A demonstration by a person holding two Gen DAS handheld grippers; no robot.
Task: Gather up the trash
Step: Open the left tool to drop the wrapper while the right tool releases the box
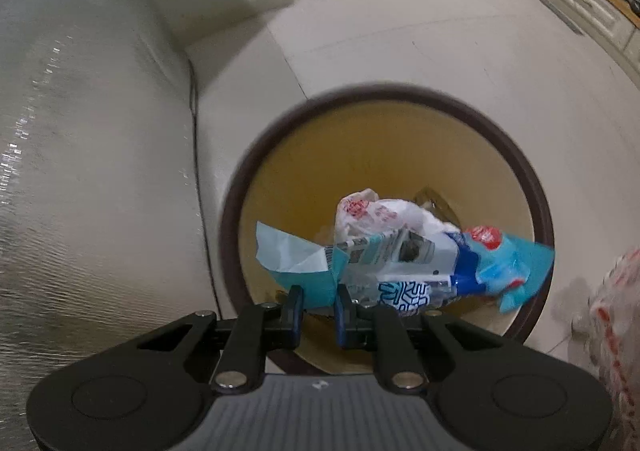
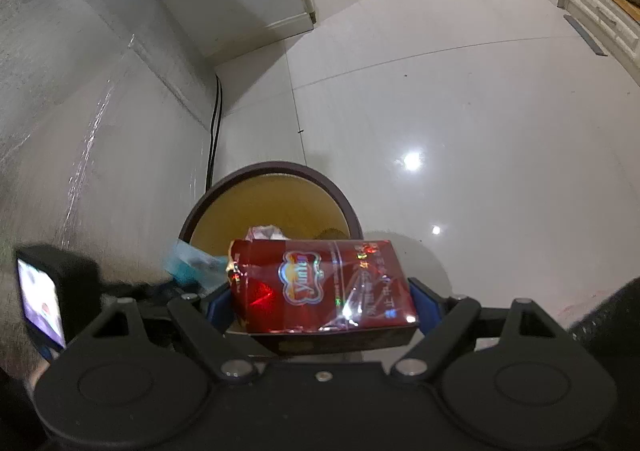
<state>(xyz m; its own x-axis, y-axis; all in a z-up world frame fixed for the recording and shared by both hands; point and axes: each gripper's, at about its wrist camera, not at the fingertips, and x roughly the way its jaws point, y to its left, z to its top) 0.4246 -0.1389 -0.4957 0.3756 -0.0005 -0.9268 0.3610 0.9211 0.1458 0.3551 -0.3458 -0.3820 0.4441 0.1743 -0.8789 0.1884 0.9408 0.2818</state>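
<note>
A round trash bin (image 1: 532, 187) with a dark brown rim and yellowish inside stands on the floor below me. My left gripper (image 1: 318, 309) is shut on a crumpled blue and white plastic wrapper (image 1: 404, 263), which hangs over the bin's mouth. A white crumpled bag (image 1: 372, 213) lies inside the bin. In the right wrist view, my right gripper (image 2: 322, 305) is shut on a dark red carton (image 2: 320, 283), held just in front of the bin (image 2: 344, 197). The blue wrapper (image 2: 188, 261) and the left gripper's camera screen (image 2: 40, 297) show at the left.
A silvery textured wall surface (image 1: 88, 155) runs along the left, with a black cable (image 2: 214, 131) down its edge. The pale tiled floor (image 2: 460, 99) spreads to the right. A white cabinet with a wooden top (image 2: 600, 7) stands at the far right. Something red-and-white and blurred (image 1: 616, 323) shows at the right edge.
</note>
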